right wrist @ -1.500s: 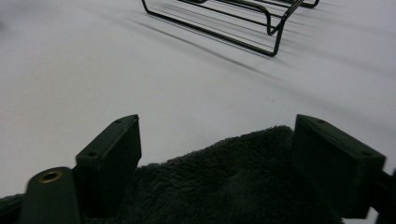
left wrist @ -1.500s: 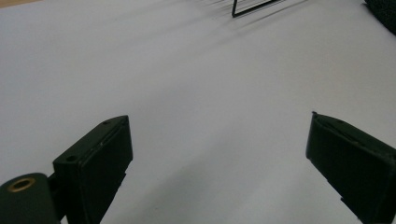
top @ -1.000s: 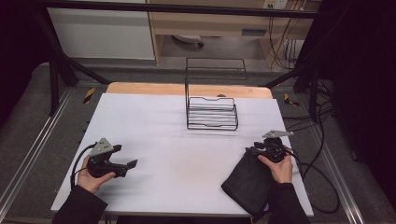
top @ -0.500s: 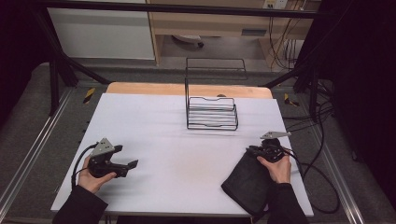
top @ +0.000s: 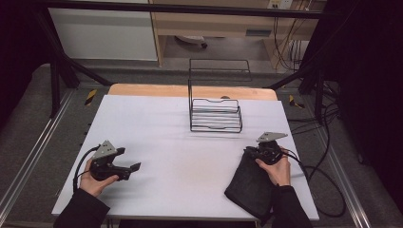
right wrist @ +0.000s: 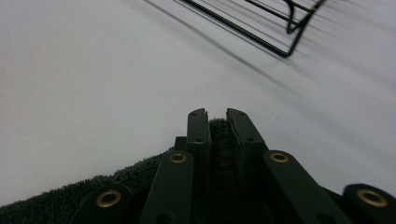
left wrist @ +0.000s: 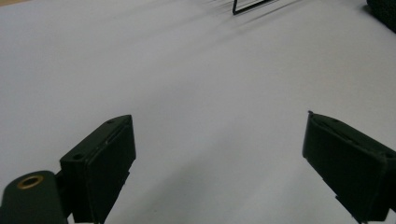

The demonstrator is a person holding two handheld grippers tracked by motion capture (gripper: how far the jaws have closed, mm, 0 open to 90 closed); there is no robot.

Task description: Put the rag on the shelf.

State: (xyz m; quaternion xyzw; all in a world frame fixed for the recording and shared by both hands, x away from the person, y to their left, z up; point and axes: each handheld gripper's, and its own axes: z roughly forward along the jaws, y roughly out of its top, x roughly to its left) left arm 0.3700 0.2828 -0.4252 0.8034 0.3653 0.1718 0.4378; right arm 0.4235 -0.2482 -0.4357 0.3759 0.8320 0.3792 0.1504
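A dark grey towel (top: 249, 183) lies at the table's front right, its far corner pinched in my right gripper (top: 250, 153). In the right gripper view the jaws stand nearly together with a fold of the towel (right wrist: 218, 135) between them, so that gripper (right wrist: 217, 116) is shut on the cloth. At the front left my left gripper (top: 131, 170) rests in a hand just above the white tabletop (top: 161, 142). Its jaws stand wide apart in the left gripper view, and the gripper (left wrist: 219, 144) holds nothing.
A black wire rack (top: 215, 114) stands at the table's back centre; its base (right wrist: 261, 28) lies ahead of the right gripper. Cables (top: 323, 175) trail off the table's right edge. Bare white surface spans the space between the two grippers.
My right gripper with the towel corner has shifted slightly; the towel's pinched corner sits a little farther forward. The left gripper has barely moved.
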